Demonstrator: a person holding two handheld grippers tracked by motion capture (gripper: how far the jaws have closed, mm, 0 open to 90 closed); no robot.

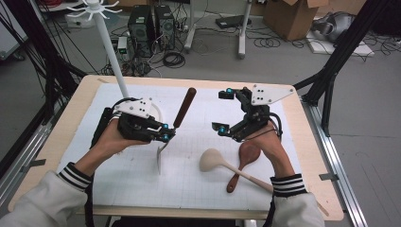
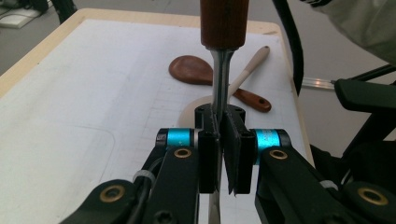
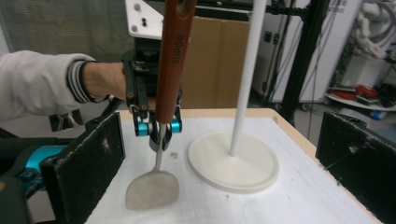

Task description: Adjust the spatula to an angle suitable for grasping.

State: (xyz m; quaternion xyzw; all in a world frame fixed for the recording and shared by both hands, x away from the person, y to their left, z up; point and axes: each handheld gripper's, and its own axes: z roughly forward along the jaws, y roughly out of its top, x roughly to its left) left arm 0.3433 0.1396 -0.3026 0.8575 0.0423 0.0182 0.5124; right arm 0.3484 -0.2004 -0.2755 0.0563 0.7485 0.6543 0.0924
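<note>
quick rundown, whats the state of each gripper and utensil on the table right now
left gripper: shut on the spatula's metal shank
spatula: held tilted, blade on the white mat, handle up
right gripper: open, holding nothing
pale wooden ladle: lying flat on the mat
dark wooden spoon: lying flat, beside the ladle
rack stand: upright
</note>
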